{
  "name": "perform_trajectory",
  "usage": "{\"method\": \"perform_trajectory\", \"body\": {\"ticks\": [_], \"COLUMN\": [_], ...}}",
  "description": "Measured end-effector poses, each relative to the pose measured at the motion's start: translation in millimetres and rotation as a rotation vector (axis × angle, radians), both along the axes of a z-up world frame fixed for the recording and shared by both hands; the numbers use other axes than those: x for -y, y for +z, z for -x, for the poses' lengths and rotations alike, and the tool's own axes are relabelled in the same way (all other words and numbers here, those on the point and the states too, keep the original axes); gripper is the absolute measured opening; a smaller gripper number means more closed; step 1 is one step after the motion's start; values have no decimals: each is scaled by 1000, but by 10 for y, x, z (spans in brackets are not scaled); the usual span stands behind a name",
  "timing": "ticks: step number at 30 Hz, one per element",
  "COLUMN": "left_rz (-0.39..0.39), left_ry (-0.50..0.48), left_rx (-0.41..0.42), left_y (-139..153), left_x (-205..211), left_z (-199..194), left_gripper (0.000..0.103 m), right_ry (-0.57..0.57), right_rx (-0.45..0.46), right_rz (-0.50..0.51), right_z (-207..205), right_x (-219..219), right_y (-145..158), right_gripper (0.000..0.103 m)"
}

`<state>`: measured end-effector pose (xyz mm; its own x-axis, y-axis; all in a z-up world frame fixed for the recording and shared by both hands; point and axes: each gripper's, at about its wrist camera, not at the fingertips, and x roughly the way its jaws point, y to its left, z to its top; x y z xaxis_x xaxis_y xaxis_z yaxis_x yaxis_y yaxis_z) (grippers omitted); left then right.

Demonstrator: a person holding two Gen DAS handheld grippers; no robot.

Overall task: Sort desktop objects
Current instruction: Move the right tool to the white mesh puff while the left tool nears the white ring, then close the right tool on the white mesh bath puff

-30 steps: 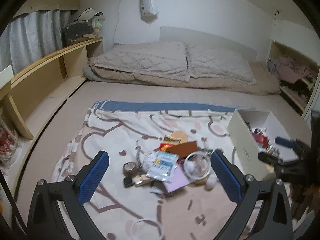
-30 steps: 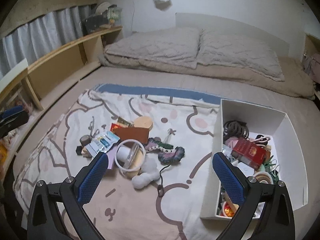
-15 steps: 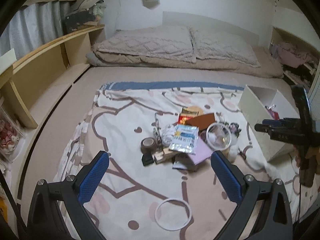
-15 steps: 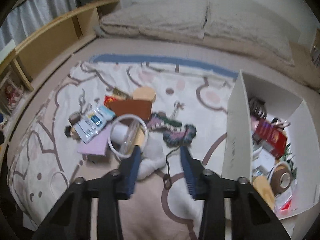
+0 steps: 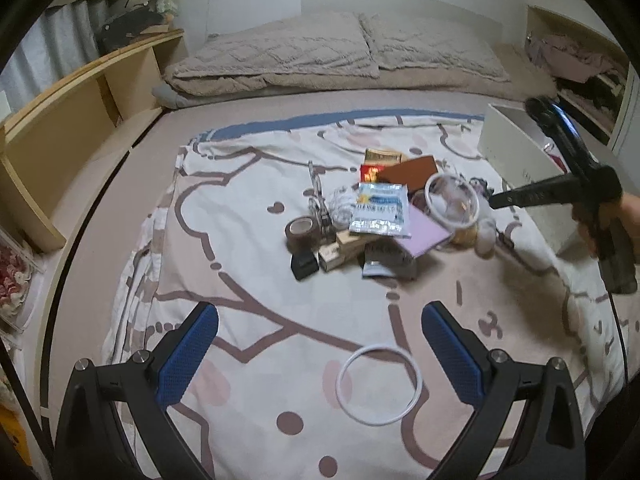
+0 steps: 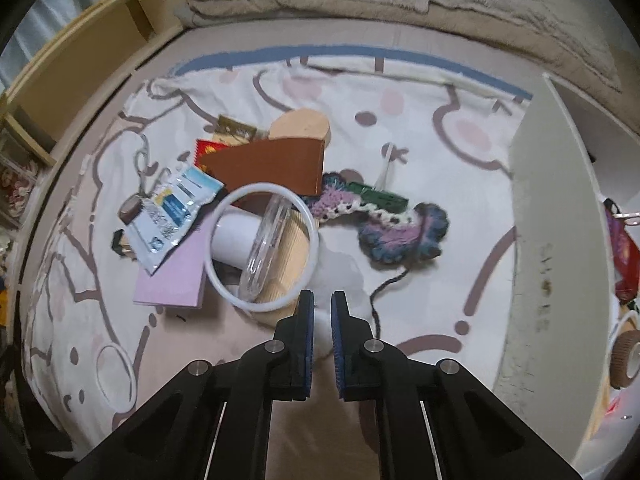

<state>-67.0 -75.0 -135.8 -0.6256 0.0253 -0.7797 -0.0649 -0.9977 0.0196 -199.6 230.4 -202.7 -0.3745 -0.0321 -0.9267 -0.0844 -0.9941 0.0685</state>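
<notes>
Right tongs (image 6: 322, 305) shut, white plush (image 6: 340, 268) just ahead.

The left gripper (image 5: 320, 344) points steeply downward with its blue-padded fingers (image 5: 188, 352) spread wide, nothing between them. The right gripper (image 6: 322, 300) tilts down more steeply; its fingers (image 6: 305, 320) have just been closing and stand nearly together, with nothing visibly pinched between them. A hand (image 5: 616, 220) grasps its handle.

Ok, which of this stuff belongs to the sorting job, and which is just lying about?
For the job:
white box
tape roll
white ring
foil packet
brown wallet
crochet piece

Lying about:
pillows
wooden shelf
patterned blanket
</notes>
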Motion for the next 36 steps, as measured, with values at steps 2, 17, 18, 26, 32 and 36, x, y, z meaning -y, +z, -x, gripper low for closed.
{"method": "perform_trajectory", "body": {"ticks": [2,17,18,26,32,36], "left_rz": [-4,-10,-12,-5,6,23], "left_ry": [-5,-24,-23,-31,-51,-73], "left_rx": [13,87,92,112,120,132], "left_y": [-55,-333,-349,-438,-494,-560], "left_x": [32,153,156,118,23,-54], "left_z": [-10,35,43,37,11,-1], "left_gripper": [102,102,102,102,102,102], "right_ry": [-4,-5,-1,23,10,27], "right_rx": [23,87,90,95,97,111], "right_rz": [-11,19,19,9,64,83], "right_z": [69,195,170,-140,-321,-398], "right_x": [16,-70,-79,-154,-226,-228], "right_y": [-96,-386,-383,-355,-252,-180], "right_gripper": [9,9,9,9,9,9]}}
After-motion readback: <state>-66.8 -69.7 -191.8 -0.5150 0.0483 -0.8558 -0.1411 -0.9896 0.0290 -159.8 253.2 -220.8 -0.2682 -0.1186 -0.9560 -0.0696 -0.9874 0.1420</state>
